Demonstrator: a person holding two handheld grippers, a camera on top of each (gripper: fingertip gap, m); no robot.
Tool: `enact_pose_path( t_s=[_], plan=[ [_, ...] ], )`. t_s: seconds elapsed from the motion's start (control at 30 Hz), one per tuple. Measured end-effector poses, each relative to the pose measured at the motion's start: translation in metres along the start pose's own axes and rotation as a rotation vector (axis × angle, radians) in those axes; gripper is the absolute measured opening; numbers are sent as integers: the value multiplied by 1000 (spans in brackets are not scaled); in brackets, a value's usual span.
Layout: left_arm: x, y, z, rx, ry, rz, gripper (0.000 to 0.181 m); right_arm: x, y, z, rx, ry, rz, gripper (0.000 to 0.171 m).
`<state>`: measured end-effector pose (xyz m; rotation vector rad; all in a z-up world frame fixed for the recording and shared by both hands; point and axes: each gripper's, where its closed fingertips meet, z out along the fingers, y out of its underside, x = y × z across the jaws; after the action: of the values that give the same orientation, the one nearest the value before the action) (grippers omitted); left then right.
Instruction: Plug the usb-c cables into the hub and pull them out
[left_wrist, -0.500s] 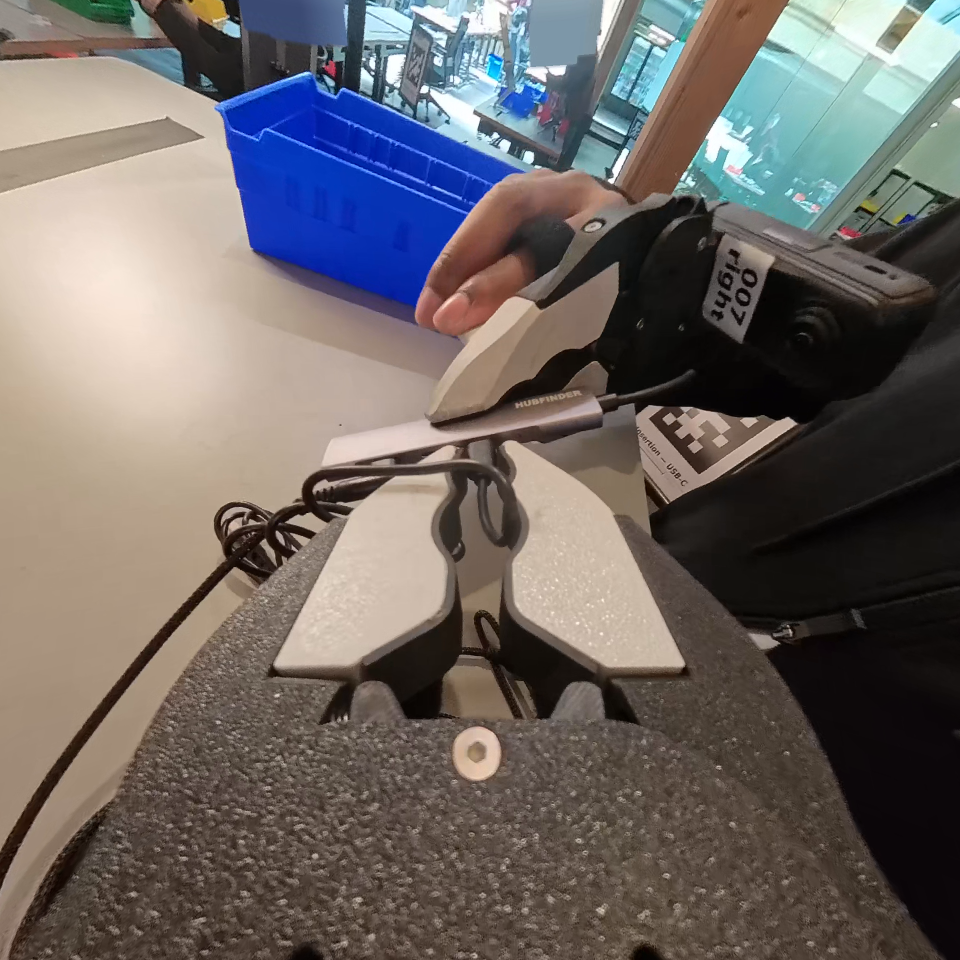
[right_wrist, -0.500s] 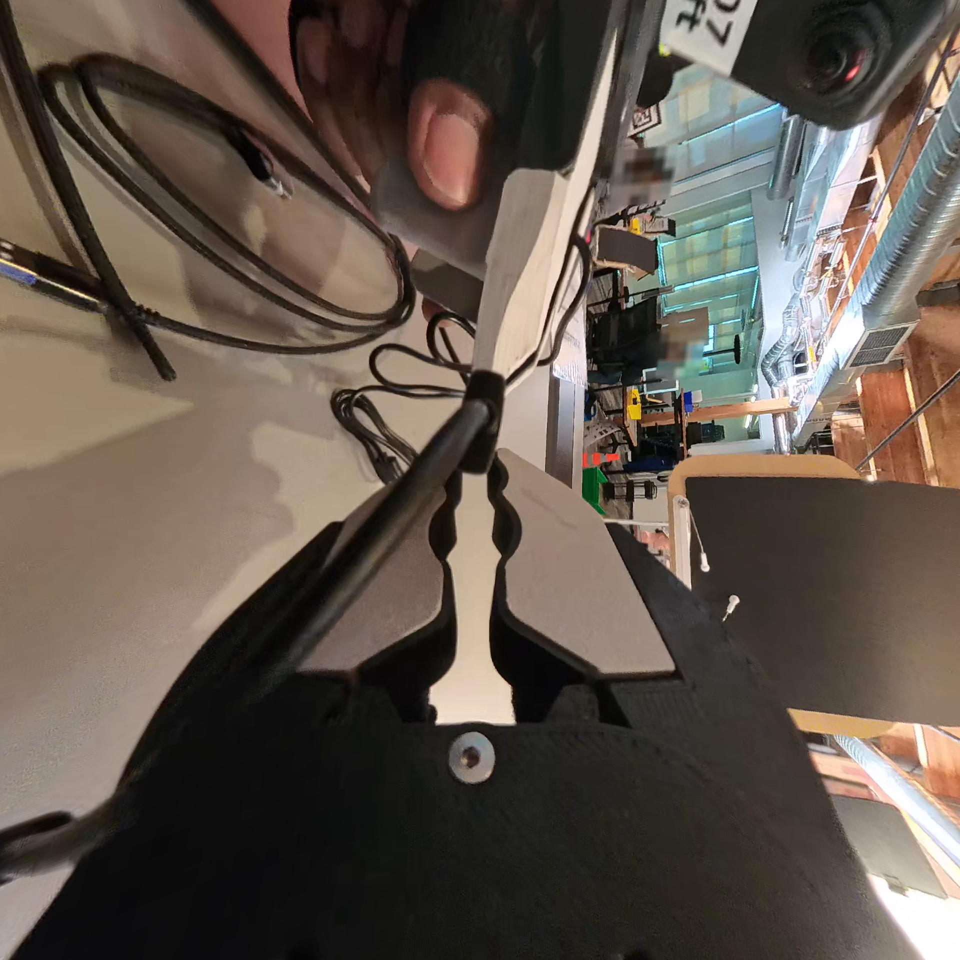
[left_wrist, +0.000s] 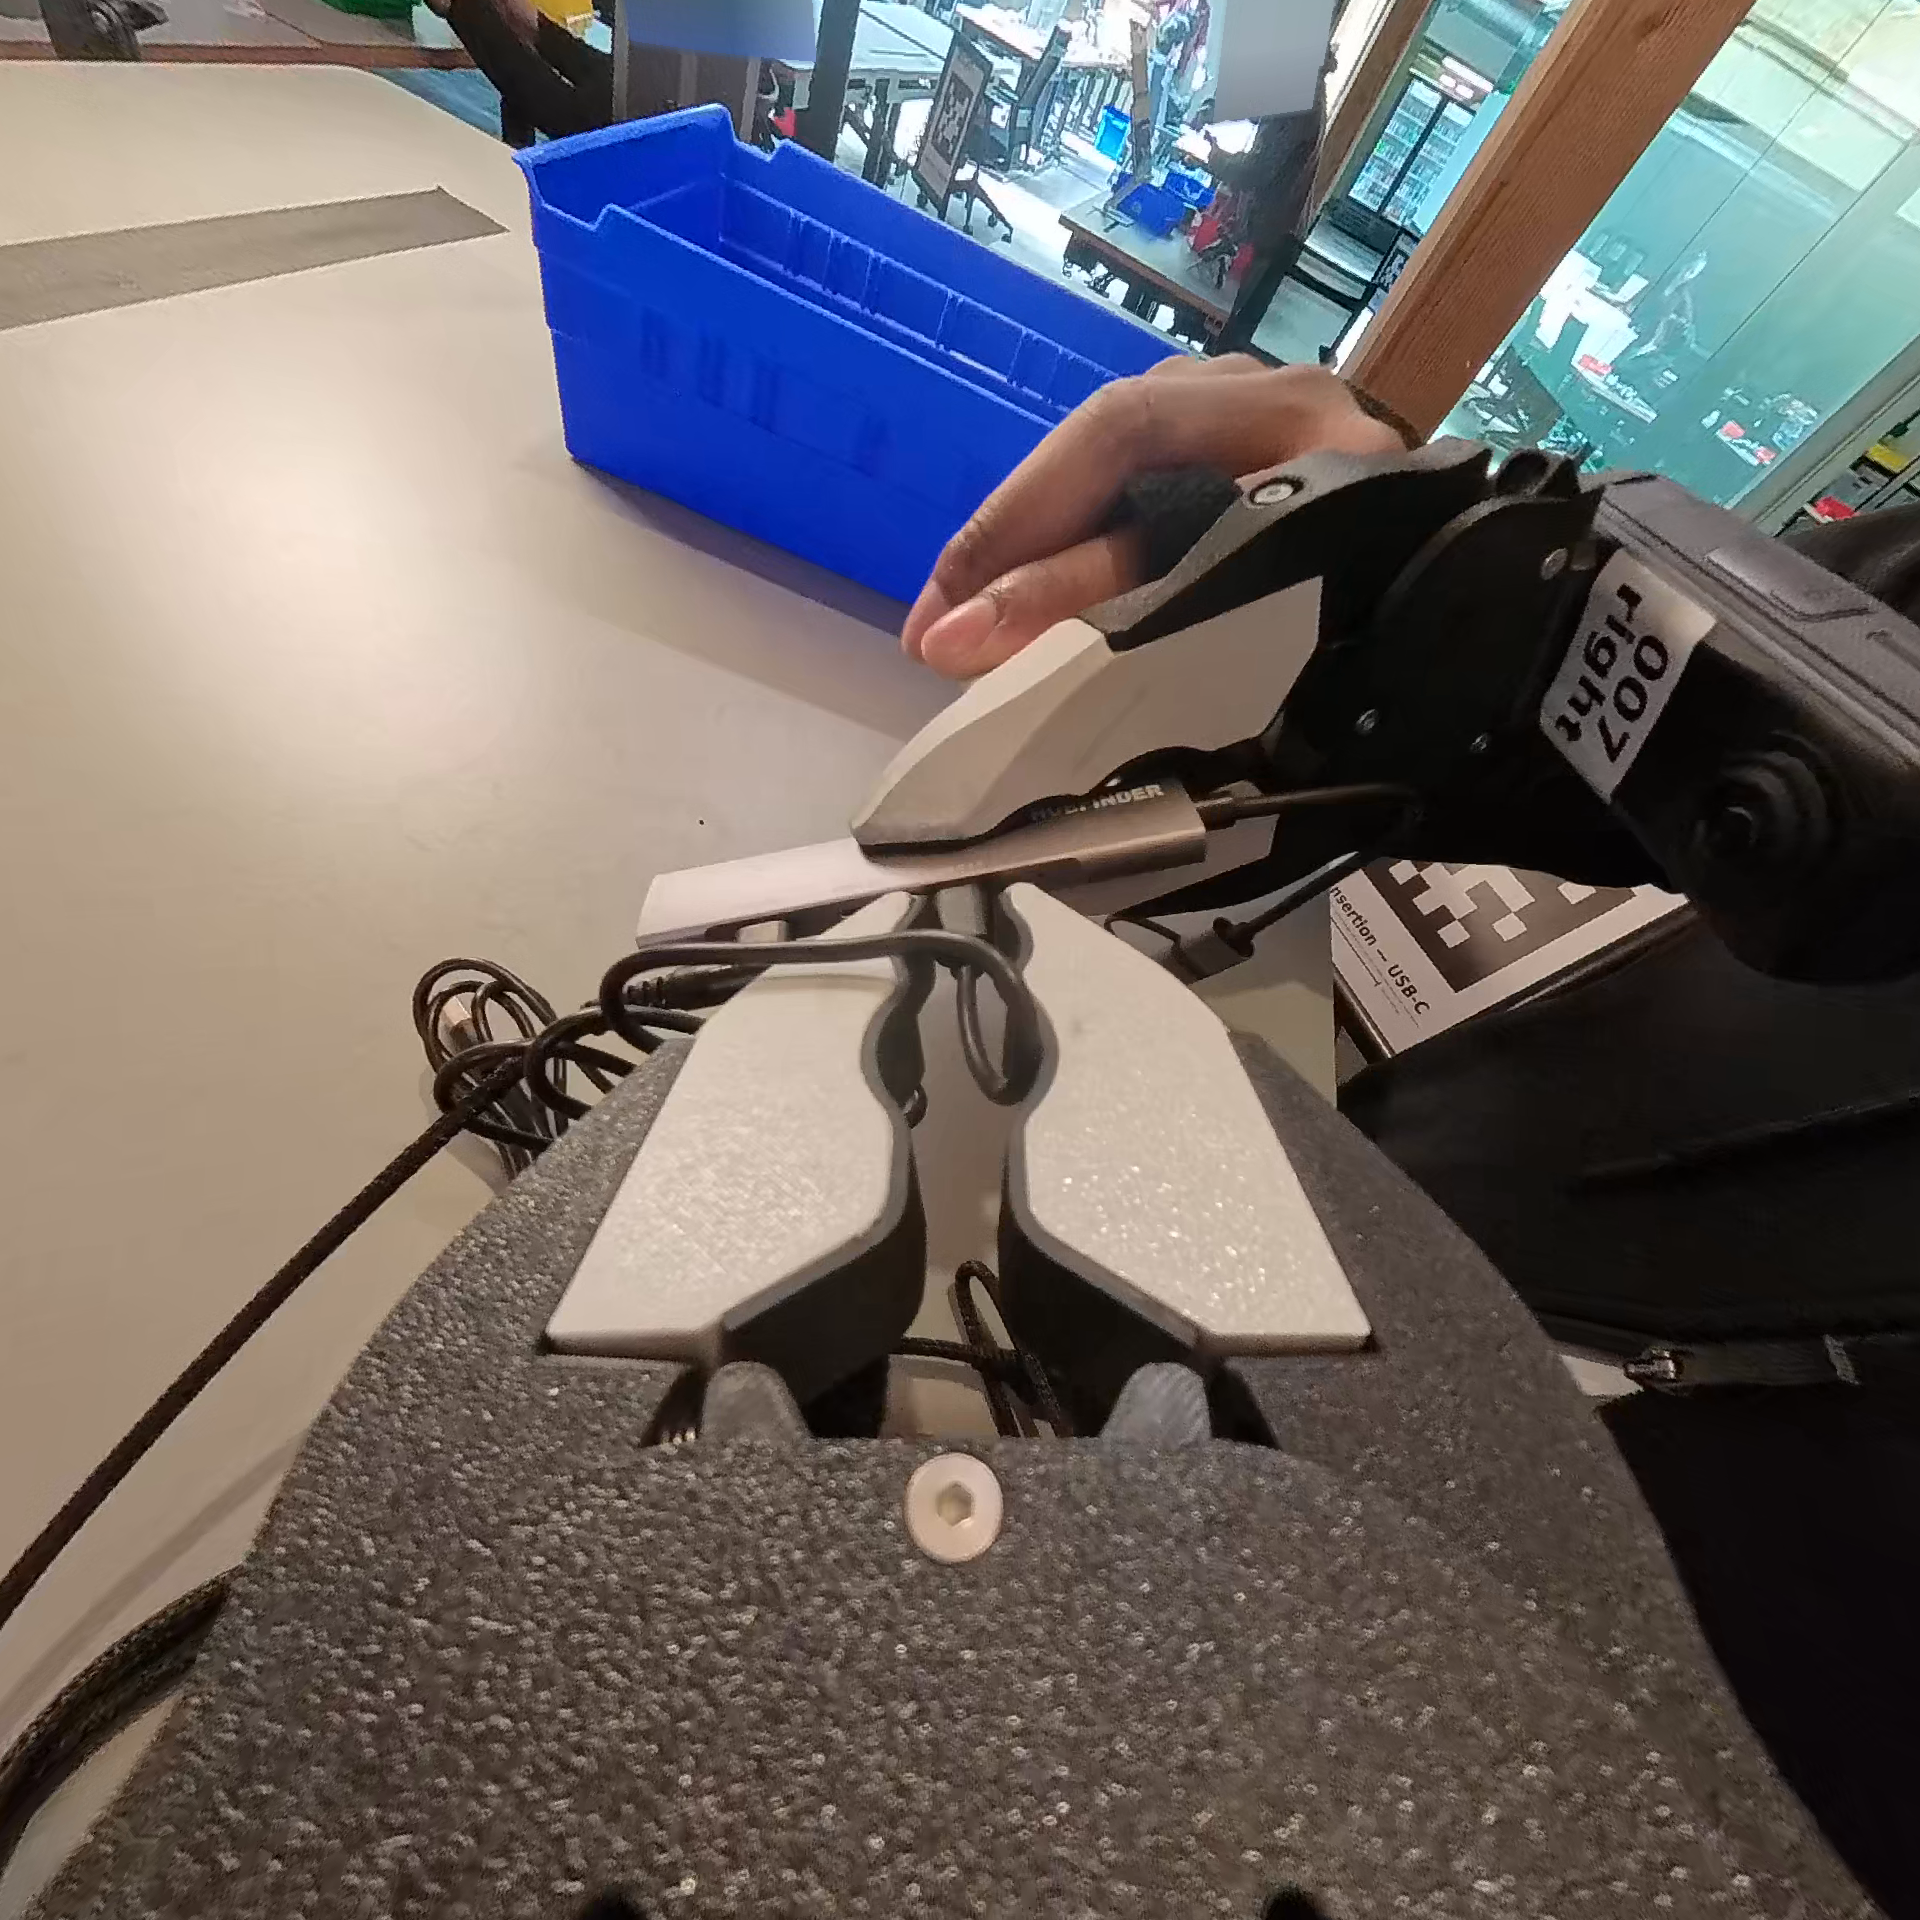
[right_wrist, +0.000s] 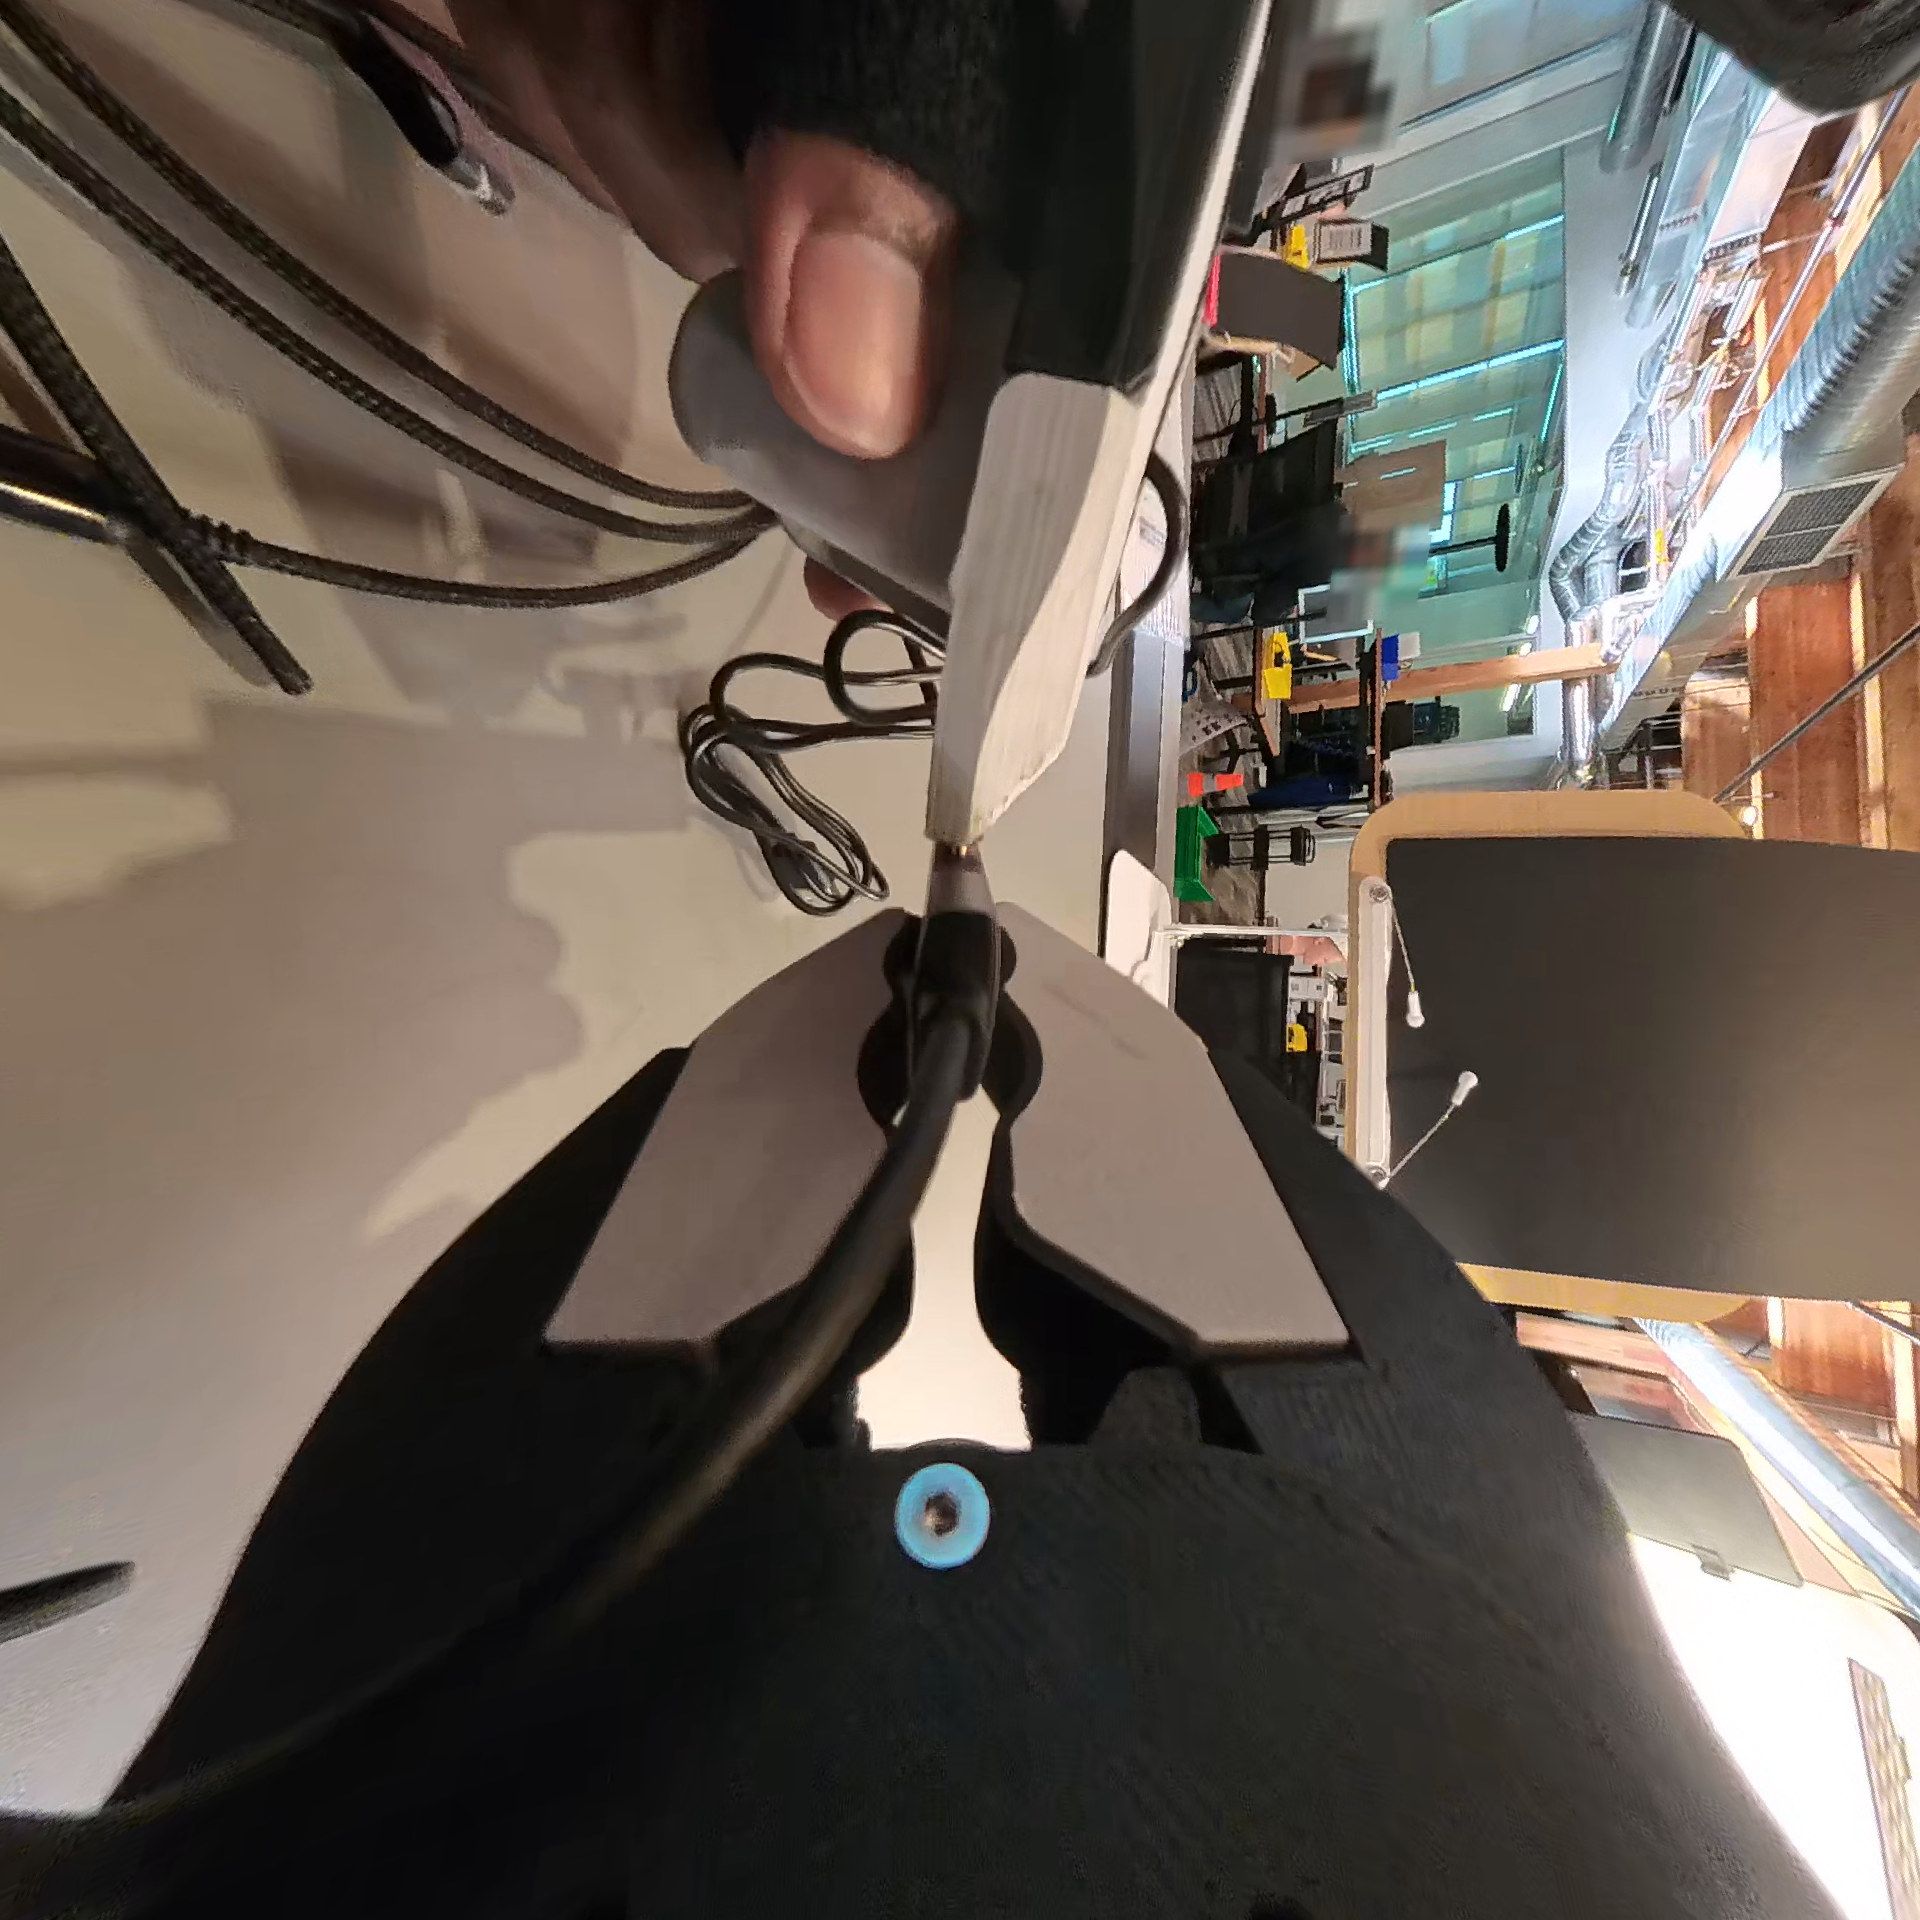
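The grey hub (left_wrist: 748, 894) is held flat a little above the table. My right gripper (left_wrist: 935, 847) is shut on it from above and below, and the hub's thin black lead (left_wrist: 1299, 800) runs back under that gripper. My left gripper (left_wrist: 961, 914) is shut on a dark USB-C plug at the hub's near long edge, its cable (left_wrist: 987, 1029) looping between the fingers. In the right wrist view my right gripper (right_wrist: 956, 935) clamps the dark hub end, a black lead (right_wrist: 883, 1195) trails back, and the left gripper's pale finger (right_wrist: 997, 675) meets the hub from above. Whether the plug is seated is hidden.
A blue bin (left_wrist: 779, 364) stands behind the hub on the pale table (left_wrist: 260, 675). A coil of thin black cable (left_wrist: 499, 1039) and a braided cable (left_wrist: 260, 1299) lie at the left. A printed marker sheet (left_wrist: 1455, 935) and a dark sleeve (left_wrist: 1662, 1143) are at the right. Only a small space, under 4 cm, lies between the two pairs of fingers.
Both grippers keep their grips. In the right wrist view the left gripper and the hand on it look closer and larger. In the left wrist view the hub has barely moved.
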<state>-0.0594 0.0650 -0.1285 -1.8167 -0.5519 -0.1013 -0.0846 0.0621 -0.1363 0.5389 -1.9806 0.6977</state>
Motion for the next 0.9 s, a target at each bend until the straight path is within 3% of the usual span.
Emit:
enact_pose_path(
  t_s=[0.23,0.5,0.7,0.9],
  plan=[
    [-2,-4,3,46,-23,-28,11,1,6,2,-40,33,119,8],
    [5,-24,-25,196,-54,-57,42,28,31,-16,-109,141,162,9],
    [26,-46,-64,337,-66,85,41,85,48,-56,-150,282,138,8],
    [11,-46,-81,428,-140,83,37,167,65,-117,-178,432,115,8]
  ],
)
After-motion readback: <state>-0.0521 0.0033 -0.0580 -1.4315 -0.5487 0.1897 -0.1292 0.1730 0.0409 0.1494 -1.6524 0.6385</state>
